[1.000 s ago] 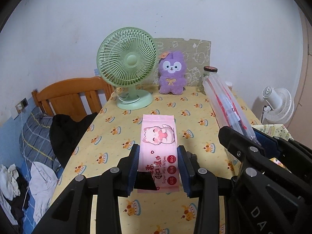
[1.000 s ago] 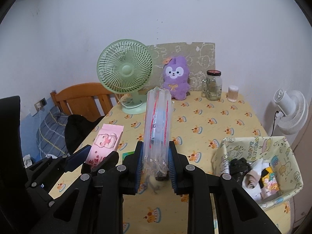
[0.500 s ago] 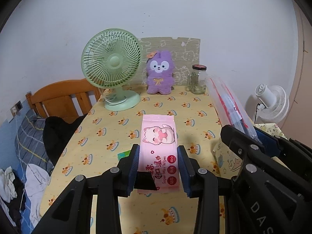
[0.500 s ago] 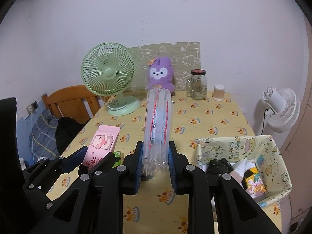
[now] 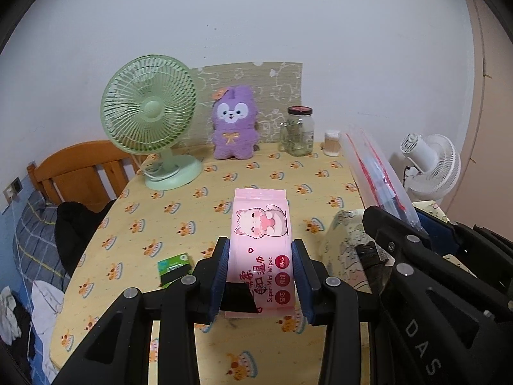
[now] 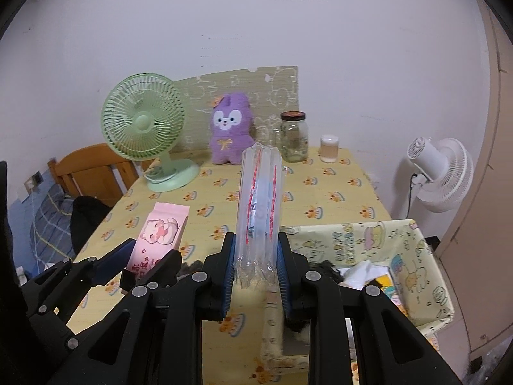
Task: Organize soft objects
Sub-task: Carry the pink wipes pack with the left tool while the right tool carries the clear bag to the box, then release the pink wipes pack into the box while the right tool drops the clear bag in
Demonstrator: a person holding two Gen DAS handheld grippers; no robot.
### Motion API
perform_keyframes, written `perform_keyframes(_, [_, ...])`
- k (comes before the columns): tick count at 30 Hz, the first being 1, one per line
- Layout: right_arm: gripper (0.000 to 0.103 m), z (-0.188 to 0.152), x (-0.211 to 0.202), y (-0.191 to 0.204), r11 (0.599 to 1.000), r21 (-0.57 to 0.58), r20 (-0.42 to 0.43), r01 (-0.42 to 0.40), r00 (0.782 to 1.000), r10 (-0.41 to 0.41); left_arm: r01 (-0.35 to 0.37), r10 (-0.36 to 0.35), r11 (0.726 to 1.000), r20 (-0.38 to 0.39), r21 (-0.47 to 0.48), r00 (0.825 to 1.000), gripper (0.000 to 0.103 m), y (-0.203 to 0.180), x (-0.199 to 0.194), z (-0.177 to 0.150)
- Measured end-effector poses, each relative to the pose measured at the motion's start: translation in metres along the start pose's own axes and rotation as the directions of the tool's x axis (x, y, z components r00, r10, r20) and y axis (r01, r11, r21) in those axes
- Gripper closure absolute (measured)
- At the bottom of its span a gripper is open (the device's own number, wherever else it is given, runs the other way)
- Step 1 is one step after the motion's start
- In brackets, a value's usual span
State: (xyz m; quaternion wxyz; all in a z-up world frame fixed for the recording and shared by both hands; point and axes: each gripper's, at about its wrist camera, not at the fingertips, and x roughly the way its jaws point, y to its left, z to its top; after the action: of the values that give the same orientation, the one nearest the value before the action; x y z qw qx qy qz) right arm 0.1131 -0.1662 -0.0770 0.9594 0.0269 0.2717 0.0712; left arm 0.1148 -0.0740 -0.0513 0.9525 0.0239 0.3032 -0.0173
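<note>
Change since a second ago: both grippers drawn back from the far wall; fabric bin now further in view, near right. Left gripper: clamped on pink wipes pack, which juts forward between its pads above the table. Right gripper: clamped on clear plastic bag, standing upright between its pads, left of the bin.

I count two grippers, left and right. Two fans: one green, one white. One plush, one jar, one small cup, one wipes pack, one clear bag, one fabric bin, one green box, one chair.
</note>
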Motion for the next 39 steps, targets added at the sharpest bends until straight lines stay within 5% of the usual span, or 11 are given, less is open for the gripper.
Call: perform_keyframes(39, [0.076, -0.026, -0.001, -0.111, 0.976, 0.124, -0.041, 0.179, 0.984, -0.175, 0.181, -0.171, 0.974, -0.078, 0.139, 0.982, 0.063, -0.113, 0.037, -0.005])
